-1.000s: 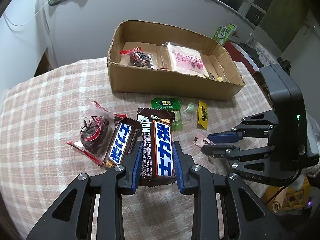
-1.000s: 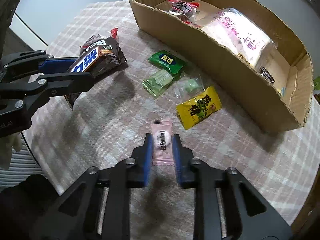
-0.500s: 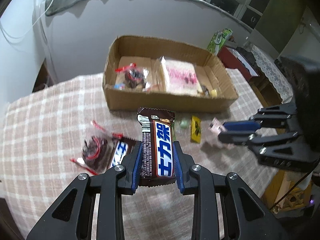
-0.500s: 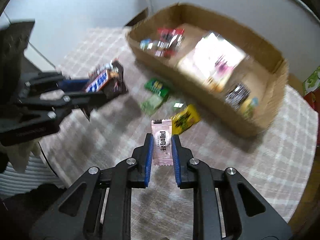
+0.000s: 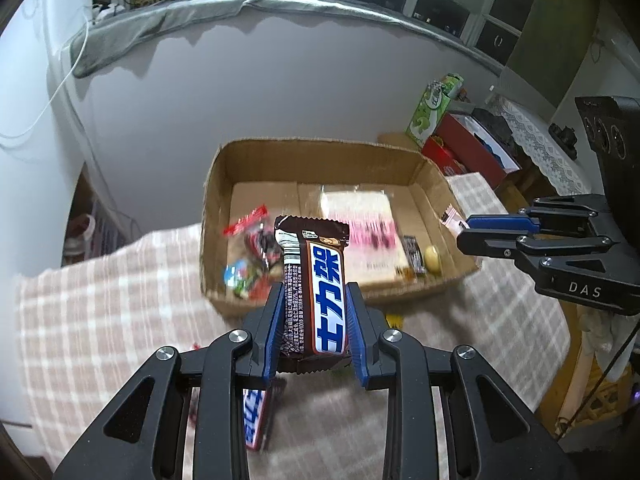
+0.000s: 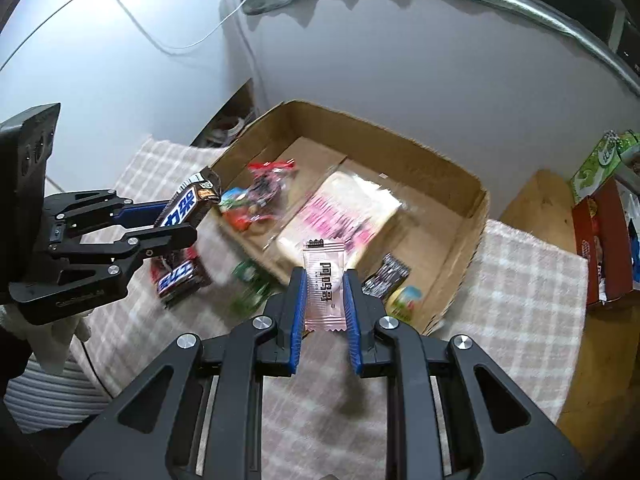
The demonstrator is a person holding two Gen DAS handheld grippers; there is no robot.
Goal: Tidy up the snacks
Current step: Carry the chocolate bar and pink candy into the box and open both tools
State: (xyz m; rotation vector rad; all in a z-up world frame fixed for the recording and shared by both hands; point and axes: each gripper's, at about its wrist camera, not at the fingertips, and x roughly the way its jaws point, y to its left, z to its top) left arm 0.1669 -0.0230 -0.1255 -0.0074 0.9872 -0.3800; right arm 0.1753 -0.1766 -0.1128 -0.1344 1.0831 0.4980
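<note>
My left gripper is shut on a brown chocolate bar with a blue and white label, held up in the air in front of the open cardboard box. My right gripper is shut on a small pink candy packet, raised over the box's near wall. Each gripper shows in the other's view: the right one at the box's right end, the left one at its left end. The box holds a pink-printed bag, a red-wrapped snack and small sweets.
A second chocolate bar and green packets lie on the checked tablecloth in front of the box. A red box and a green carton stand to the right beyond the table. A grey wall rises behind the box.
Both grippers have lifted their snacks off the cloth and moved up and forward towards the box. The box now lies nearly below them.
</note>
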